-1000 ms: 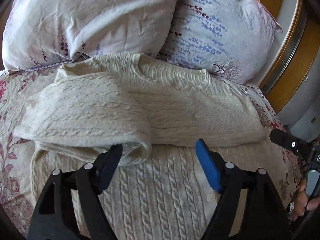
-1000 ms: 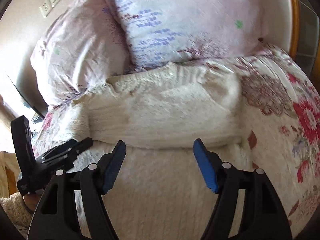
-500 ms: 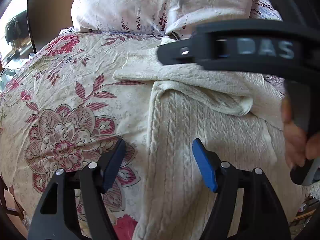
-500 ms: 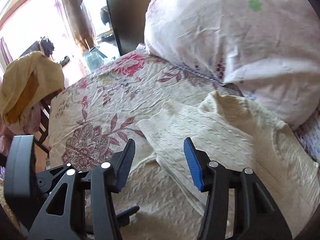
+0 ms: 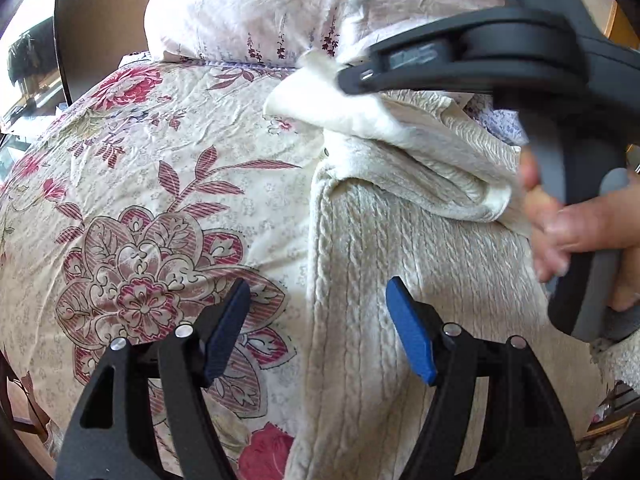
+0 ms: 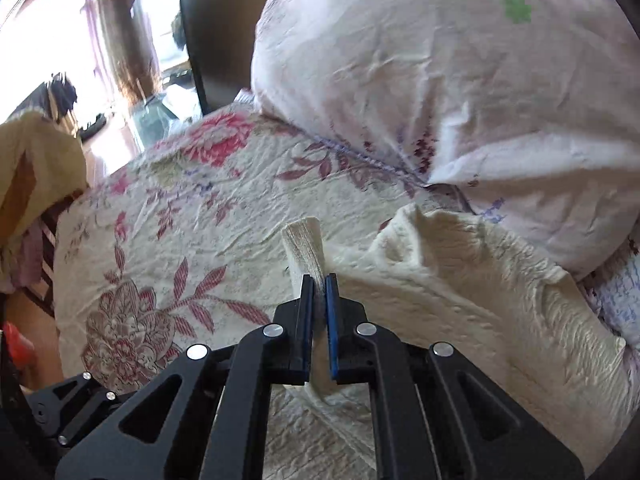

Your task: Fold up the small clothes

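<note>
A cream cable-knit sweater lies on the floral bedspread, its sleeves folded across the body. My left gripper is open and empty, just above the sweater's left side edge. My right gripper is shut on the sweater's folded edge, which sticks up between the blue pads. It also shows in the left wrist view, pinching the sweater's upper left corner. The rest of the sweater spreads to the right in the right wrist view.
Two floral pillows lean at the head of the bed, right behind the sweater. A dark screen stands beyond the bed's far edge. A chair with yellow cloth is at the left bedside.
Both grippers swung from facing the pillows to the sweater's left side. The right gripper closed on the sweater's upper left edge. The left gripper stayed open.
</note>
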`<state>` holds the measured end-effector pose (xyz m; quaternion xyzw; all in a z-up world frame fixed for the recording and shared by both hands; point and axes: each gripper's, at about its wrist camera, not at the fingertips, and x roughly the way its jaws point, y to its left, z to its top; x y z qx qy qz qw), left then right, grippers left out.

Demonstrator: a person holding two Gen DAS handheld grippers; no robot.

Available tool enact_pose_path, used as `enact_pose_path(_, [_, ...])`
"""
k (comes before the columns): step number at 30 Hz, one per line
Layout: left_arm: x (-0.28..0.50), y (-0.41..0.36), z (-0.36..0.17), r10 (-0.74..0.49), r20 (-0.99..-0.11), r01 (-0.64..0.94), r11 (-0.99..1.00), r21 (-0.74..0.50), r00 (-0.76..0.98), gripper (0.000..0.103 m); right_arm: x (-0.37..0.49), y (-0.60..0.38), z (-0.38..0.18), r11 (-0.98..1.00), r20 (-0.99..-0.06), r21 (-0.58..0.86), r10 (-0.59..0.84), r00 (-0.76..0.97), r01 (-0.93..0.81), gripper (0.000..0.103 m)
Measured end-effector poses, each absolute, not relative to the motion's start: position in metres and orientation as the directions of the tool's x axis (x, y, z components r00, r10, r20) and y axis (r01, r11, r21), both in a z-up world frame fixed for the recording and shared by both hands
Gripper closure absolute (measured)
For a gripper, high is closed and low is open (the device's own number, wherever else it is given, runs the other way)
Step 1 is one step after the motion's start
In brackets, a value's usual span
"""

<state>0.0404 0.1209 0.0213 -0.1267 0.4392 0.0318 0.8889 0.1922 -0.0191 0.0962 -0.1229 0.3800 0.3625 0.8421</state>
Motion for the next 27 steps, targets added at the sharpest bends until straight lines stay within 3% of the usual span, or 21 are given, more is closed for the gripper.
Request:
enact_pose_path(4, [0.054,0.124,0.028,-0.030,-0.773,-0.169,0.970,-0.176,0.634,0.033,0.212,-0.106,0.135,0.806,-0.597,0.251,0.565,0.570,-0.536,0.097])
enact_pose_path(9, [0.078,0.116,0.036,0.001,-0.755,-0.125,0.986,-0.107,0.656,0.033,0.214,-0.222,0.141,0.877,-0.515,0.393,0.459,0.724,-0.276,0.097])
enact_pose_path(15, [0.101,0.104,0.027,0.026,-0.782,-0.071,0.997,-0.023,0.622,0.033,0.190,-0.329,0.082,0.843,-0.598,0.534,0.318,0.736,0.069,0.097])
enact_pose_path(20, [0.112,0.099,0.020,0.037,-0.799,-0.047,0.999,0.011,0.600,0.033,0.175,-0.369,0.027,0.734,-0.674,0.633,0.367,0.641,0.246,0.095])
enact_pose_path(22, [0.115,0.098,0.019,0.042,-0.799,-0.040,0.999,0.023,0.600,0.033,0.173,-0.377,0.021,0.685,-0.660,0.676,0.400,0.636,0.271,0.090])
enact_pose_path(24, [0.118,0.098,0.018,0.048,-0.799,-0.036,0.999,0.033,0.600,0.033,0.175,-0.380,0.019,0.656,-0.651,0.700,0.422,0.631,0.283,0.055])
enact_pose_path(25, [0.119,0.098,0.017,0.051,-0.799,-0.036,0.999,0.037,0.600,0.033,0.175,-0.382,0.020,0.647,-0.645,0.706,0.420,0.638,0.288,0.049])
enact_pose_path(27, [0.121,0.098,0.017,0.058,-0.799,-0.038,0.998,0.044,0.599,0.033,0.177,-0.384,0.021,0.636,-0.634,0.714,0.413,0.654,0.292,0.048])
